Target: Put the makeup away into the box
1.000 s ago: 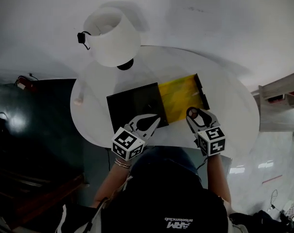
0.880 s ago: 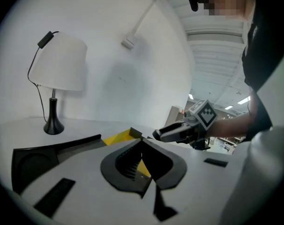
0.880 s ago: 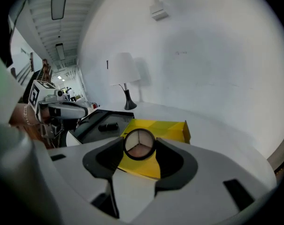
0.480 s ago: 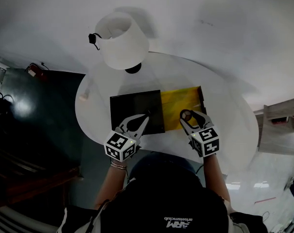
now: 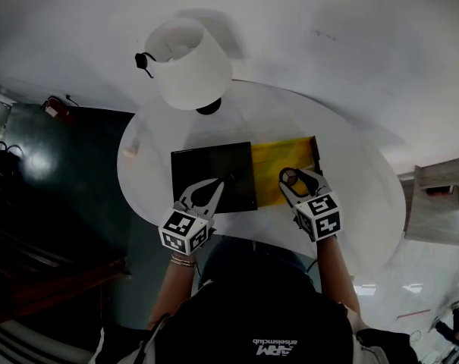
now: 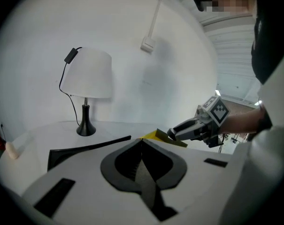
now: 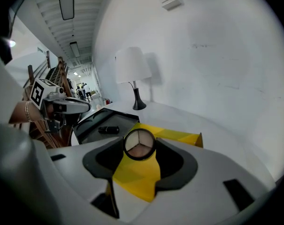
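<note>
White wall closes off everything from 10 round to 2 o'clock in the head view, and below it the round white table (image 5: 350, 196) fills the middle. A lamp (image 5: 190, 63) with a white shade stands on the table at 11 o'clock.

At the table's centre lies the box (image 5: 195, 169), opened flat. Its black tray is on the 9 o'clock side, and a yellow-lined half (image 5: 278, 161), which I take for the lid, is on the 3 o'clock side.

Your right gripper (image 5: 291, 179) comes in from 5 o'clock, its jaws wide and clamped on a round compact (image 7: 139, 144). The compact's three-part face is tipped up toward the gripper's camera. It hangs over the near edge of the yellow half, not over the tray.

That is the relation your next move turns on. The black tray lies at 9 o'clock from the compact, just beside it across the seam. The compact is round, so you have no long axis to line up, only the face to keep level.

Your left gripper (image 5: 218, 183) comes in from 7 o'clock with its jaws together and nothing between them. Its tips are over the tray's near edge, so it is the nearer hand to the tray.

A small dark tube (image 7: 107, 130) already lies in the tray. A small pinkish item (image 5: 128, 149) sits at the table's 9 o'clock edge, too blurred to name.
</note>
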A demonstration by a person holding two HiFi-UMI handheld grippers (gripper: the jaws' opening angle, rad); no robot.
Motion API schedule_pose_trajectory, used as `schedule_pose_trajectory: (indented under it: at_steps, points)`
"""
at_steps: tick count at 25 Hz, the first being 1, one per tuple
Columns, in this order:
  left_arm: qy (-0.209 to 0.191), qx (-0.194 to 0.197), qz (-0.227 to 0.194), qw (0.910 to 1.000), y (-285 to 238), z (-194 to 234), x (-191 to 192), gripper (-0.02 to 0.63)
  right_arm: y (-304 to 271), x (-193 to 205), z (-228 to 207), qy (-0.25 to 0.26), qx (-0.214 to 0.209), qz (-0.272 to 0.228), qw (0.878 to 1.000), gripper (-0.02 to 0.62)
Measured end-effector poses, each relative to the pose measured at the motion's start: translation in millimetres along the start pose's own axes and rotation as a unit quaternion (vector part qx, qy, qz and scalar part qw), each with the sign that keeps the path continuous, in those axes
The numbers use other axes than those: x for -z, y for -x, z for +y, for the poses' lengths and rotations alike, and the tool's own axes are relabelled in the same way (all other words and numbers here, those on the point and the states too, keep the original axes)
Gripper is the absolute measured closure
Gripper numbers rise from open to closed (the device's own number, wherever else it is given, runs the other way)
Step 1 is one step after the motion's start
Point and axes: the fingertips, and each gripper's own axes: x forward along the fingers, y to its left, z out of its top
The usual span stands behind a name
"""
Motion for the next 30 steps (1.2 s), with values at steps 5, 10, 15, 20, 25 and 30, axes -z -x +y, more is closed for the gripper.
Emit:
schedule_pose_trajectory:
  at_steps: [5, 10, 15, 20, 25, 30]
  points:
    - [-0.019, 0.01, 0.02, 0.9996, -3, 14, -2, 0.588, -6, -4, 0, -0.016, 0.017, 0.006, 1.0, 0.365]
    - [-0.023, 0.018, 0.029, 0.9991, -9, 27, -3, 0.588, -19, -11, -2, -0.009, 0.025, 0.014, 1.0, 0.365]
    - [-0.029, 0.023, 0.034, 0.9987, -18, 33, -4, 0.588, -33, -12, -3, -0.006, 0.018, 0.028, 0.999, 0.365]
    - [-0.022, 0.013, 0.04, 0.9989, -24, 44, -2, 0.588, -54, -12, -1, -0.006, -0.003, 0.044, 0.999, 0.365]
    - [-0.005, 0.0, 0.054, 0.9985, -25, 55, 7, 0.588, -73, -6, 0, -0.005, -0.02, 0.062, 0.998, 0.365]
    - [-0.006, -0.006, 0.067, 0.9977, -29, 60, 15, 0.588, -92, -2, 3, 0.007, -0.037, 0.078, 0.996, 0.365]
